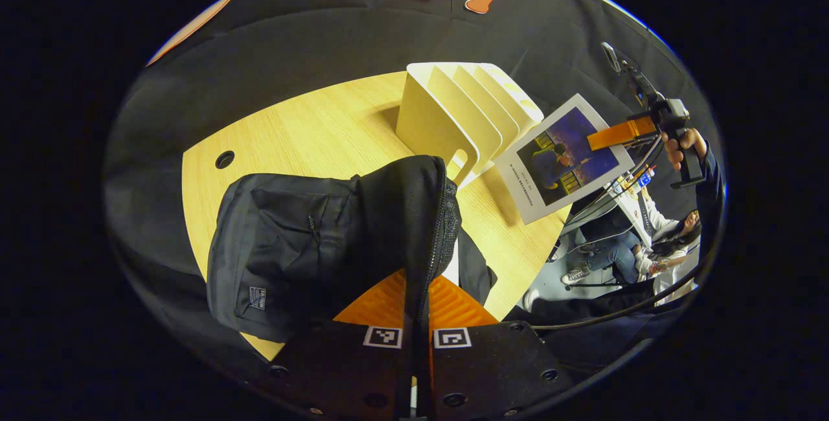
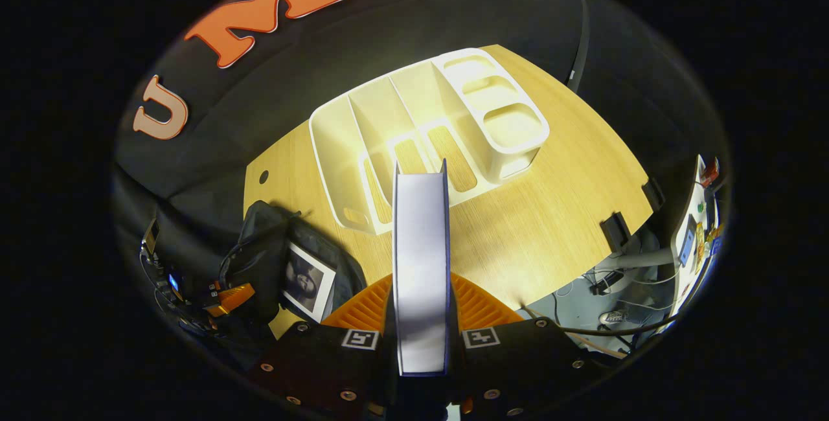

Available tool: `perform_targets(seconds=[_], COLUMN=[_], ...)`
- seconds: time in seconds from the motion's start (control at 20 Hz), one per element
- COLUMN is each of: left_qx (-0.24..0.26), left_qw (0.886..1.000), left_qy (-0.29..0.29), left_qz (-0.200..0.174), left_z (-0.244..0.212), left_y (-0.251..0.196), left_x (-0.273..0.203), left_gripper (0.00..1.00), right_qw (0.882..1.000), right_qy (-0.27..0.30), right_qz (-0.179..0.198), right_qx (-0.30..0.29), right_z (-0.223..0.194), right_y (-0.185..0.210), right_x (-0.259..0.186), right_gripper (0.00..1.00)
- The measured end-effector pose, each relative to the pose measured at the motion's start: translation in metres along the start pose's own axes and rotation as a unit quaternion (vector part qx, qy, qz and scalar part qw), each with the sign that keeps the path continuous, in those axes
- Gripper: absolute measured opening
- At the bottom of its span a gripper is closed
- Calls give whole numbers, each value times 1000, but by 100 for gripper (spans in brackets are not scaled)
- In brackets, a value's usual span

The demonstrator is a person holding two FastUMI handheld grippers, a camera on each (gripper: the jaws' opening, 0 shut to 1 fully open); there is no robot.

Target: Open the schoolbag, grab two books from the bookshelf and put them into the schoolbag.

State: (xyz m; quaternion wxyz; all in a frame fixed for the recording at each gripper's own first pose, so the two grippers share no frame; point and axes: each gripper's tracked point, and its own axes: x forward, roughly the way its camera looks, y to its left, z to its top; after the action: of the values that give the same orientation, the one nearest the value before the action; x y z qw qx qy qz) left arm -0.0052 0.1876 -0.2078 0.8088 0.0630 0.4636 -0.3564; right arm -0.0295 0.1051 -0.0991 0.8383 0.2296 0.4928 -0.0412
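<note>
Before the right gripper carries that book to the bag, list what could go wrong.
1. The left gripper pinches only the schoolbag flap; if the fabric slips, the opening may sag shut.
2. A first book already sits in the opening, so the second book might catch on it.
3. The right gripper holds that book by one edge, so it could swing and clip the white bookshelf.

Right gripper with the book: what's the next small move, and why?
Probably carry the book toward the schoolbag and lower it into the opening. The right gripper is shut on it above the empty bookshelf, the left gripper pinches the bag's zipper edge open, and one book already sits inside.
</note>
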Motion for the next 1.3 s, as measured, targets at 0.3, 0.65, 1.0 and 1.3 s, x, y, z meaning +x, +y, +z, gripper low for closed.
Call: perform_targets(seconds=[0.3, 0.65, 1.0, 1.3], left_qx=[2, 11, 17, 10], left_qw=[1000, 1000, 1000, 1000], left_qy=[1, 5, 2, 3], left_qz=[4, 9, 17, 21], left_z=[-2, -2, 2, 1], left_y=[0, 2, 3, 2], left_x=[-1, 0, -2, -2], left_gripper=[4, 4, 4, 4], right_qw=[998, 991, 978, 970], right_qy=[-9, -23, -36, -22], right_qz=[48, 102, 181, 222], right_qx=[41, 85, 92, 97], right_z=[-28, -44, -57, -76], right_y=[8, 18, 48, 77], right_x=[-1, -9, -20, -1], right_gripper=[31, 32, 31, 31])
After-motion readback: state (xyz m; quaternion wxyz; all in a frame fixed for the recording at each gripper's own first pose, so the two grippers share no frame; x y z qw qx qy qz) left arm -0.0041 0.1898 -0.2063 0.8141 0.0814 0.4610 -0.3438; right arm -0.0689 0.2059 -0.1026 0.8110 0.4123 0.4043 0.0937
